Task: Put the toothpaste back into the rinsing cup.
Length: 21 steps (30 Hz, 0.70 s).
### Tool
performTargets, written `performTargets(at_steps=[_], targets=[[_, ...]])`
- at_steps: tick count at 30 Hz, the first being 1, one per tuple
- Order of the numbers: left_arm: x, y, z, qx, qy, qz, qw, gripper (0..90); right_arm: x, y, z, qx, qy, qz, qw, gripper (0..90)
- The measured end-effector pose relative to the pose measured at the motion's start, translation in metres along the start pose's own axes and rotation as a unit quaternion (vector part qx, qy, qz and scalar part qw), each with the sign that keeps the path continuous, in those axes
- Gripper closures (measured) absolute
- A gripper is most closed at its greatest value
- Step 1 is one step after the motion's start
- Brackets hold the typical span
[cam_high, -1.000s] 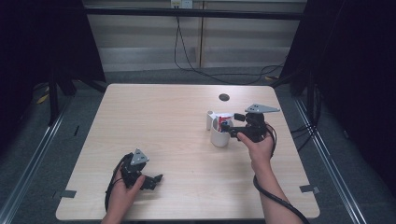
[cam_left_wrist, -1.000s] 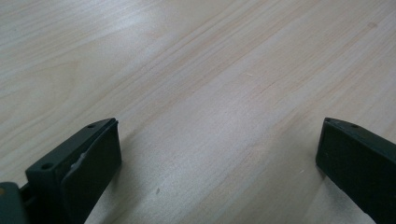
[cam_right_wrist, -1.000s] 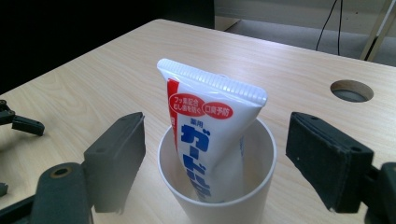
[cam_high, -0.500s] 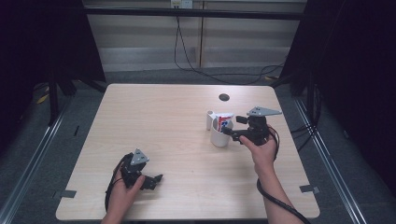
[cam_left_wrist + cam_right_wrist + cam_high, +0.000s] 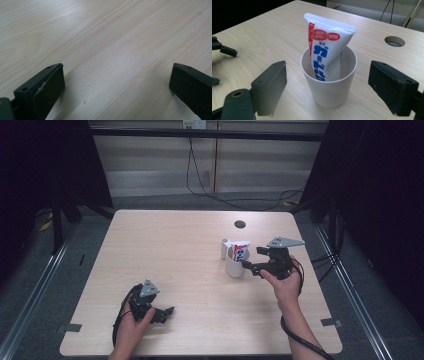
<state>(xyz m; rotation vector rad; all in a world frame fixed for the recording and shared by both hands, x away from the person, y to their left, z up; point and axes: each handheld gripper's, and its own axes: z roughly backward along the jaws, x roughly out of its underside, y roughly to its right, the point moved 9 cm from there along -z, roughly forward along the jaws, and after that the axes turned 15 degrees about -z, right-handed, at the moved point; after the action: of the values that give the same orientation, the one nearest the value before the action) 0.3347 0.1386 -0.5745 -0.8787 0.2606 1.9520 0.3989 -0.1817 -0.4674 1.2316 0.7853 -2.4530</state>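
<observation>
Looked down from above at pale wooden table [image 5: 165,245]; gripper views sat low, close; white plastic cup [image 5: 329,82] shared with high view.

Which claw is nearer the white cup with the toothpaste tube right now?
The right. The right claw sits just beside the white cup, jaws open and clear of it, facing the toothpaste tube. The left claw rests far off near the table's front-left edge.

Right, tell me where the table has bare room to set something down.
The widest bare stretch of the table runs across its far left and middle, bordered by the cup and the left gripper. The near middle strip between the two hands is bare too. It is crowded around the cup, its toothpaste tube and the right gripper.
</observation>
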Motion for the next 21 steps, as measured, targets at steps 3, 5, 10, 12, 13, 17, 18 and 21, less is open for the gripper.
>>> performTargets(at_steps=[3,5,10,12,13,17,18,21], targets=[[0.0,0.0,0.0,0.0,-0.001,0.0,1.0,0.0,0.002,-0.001,0.003,-0.001,-0.005,0.004,1.0,14.1],[0.0,0.0,0.0,0.0,-0.001,0.0,1.0,0.0,0.005,-0.001,0.004,-0.005,-0.009,0.006,0.9999,13.7],[0.0,0.0,0.0,0.0,-0.001,0.0,1.0,0.0,0.011,0.0,0.006,-0.007,-0.019,0.002,0.9998,13.8],[0.0,0.0,0.0,0.0,0.0,0.0,1.0,0.0,0.013,0.002,0.007,-0.005,-0.023,-0.002,0.9997,13.9],[0.0,0.0,0.0,0.0,0.0,0.0,1.0,0.0,0.014,0.003,0.008,-0.004,-0.024,-0.001,0.9997,13.9],[0.0,0.0,0.0,0.0,-0.001,0.0,1.0,0.0,0.018,0.006,0.011,-0.002,-0.028,0.0,0.9996,14.1],[0.0,0.0,0.0,0.0,-0.001,0.0,1.0,0.0,0.019,0.007,0.011,0.001,-0.029,-0.002,0.9996,14.1],[0.0,0.0,0.0,0.0,-0.001,-0.001,1.0,0.0,0.022,0.009,0.013,0.002,-0.034,0.001,0.9994,14.1]])
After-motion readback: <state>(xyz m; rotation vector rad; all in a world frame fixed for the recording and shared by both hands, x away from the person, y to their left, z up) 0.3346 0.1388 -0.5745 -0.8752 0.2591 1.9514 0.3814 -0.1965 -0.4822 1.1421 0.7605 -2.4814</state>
